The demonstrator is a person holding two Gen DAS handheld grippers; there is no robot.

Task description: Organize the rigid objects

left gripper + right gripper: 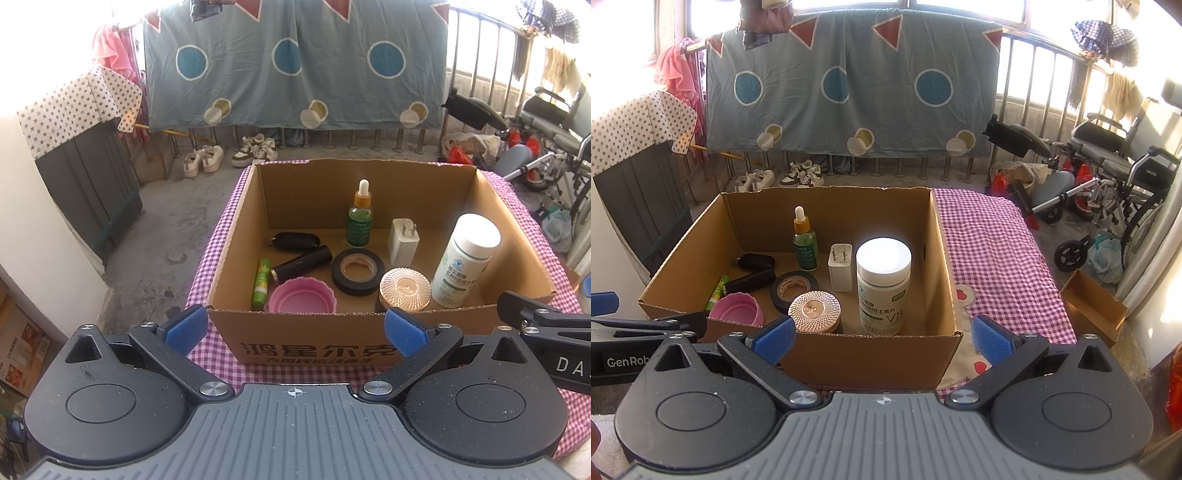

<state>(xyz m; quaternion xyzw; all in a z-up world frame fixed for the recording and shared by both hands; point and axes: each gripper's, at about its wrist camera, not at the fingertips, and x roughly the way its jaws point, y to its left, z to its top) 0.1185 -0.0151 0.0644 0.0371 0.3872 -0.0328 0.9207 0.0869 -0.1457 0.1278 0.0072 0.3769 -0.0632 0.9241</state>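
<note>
cardboard box on purple checked cloth, open top, all small items already inside. white vitamin bottle upright by right wall; charger plug just behind it; green dropper bottle upright toward back. lying flat on box floor: black tape roll, faceted pink lid at front, pink cup near front-left, green tube along left side, black cylinder beside it, dark key fob further back.

left gripper low before front wall, blue pads spread wide, nothing between. right gripper same: jaws apart, empty, straddling front right corner of box.

nothing loose visible on cloth; probably sorting near done, or next pick comes from inside box. if reaching in: clear front wall first, descend vertically, avoid tipping tall bottle and dropper. flat pieces need pads straddling the rim, not the face. tape roll overlaps the faceted lid in view; contact unclear, so lift one cleanly.
</note>
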